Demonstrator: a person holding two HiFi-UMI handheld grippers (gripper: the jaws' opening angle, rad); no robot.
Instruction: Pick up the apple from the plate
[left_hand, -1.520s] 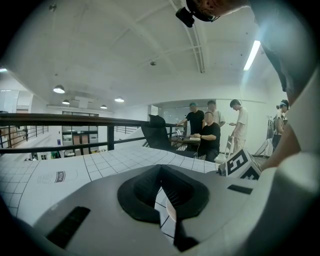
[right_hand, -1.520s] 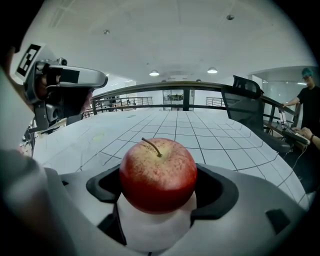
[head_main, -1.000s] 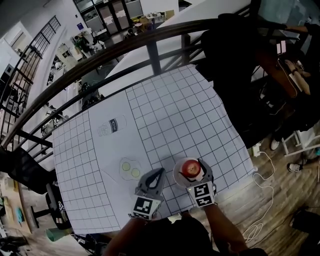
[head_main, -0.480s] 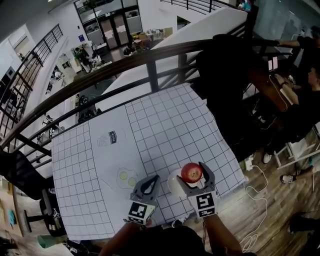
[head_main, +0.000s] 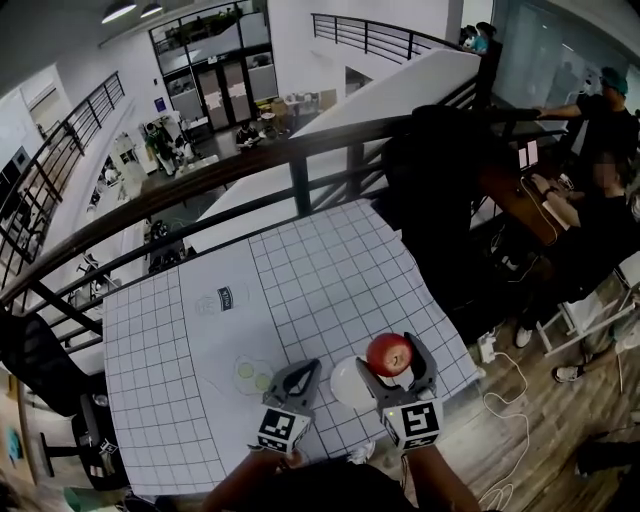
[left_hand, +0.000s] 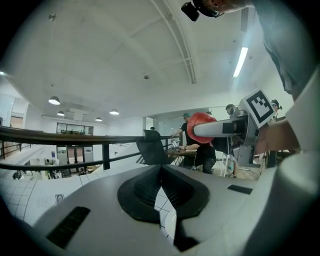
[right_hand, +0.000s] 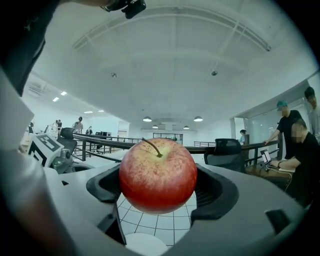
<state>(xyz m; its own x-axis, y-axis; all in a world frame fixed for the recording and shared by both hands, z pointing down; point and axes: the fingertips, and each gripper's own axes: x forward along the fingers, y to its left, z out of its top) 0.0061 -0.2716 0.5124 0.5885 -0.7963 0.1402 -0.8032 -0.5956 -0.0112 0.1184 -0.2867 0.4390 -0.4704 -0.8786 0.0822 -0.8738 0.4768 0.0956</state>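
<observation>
A red apple with its stem up is held in the air by my right gripper, whose jaws press on its two sides. In the right gripper view the apple fills the middle, above the white plate. The plate lies bare on the gridded table, just left of and below the apple. My left gripper hovers to the plate's left, jaws together with nothing between them. From the left gripper view the apple shows at the upper right.
A white gridded cloth covers the table. A clear item with two pale green discs lies left of my left gripper, a printed label farther back. A dark railing runs behind the table. People sit at a desk at right.
My right gripper has lifted the apple off the plate and raised it, leaving the plate bare. The head view has tilted up; my left gripper stays near the plate's left.
</observation>
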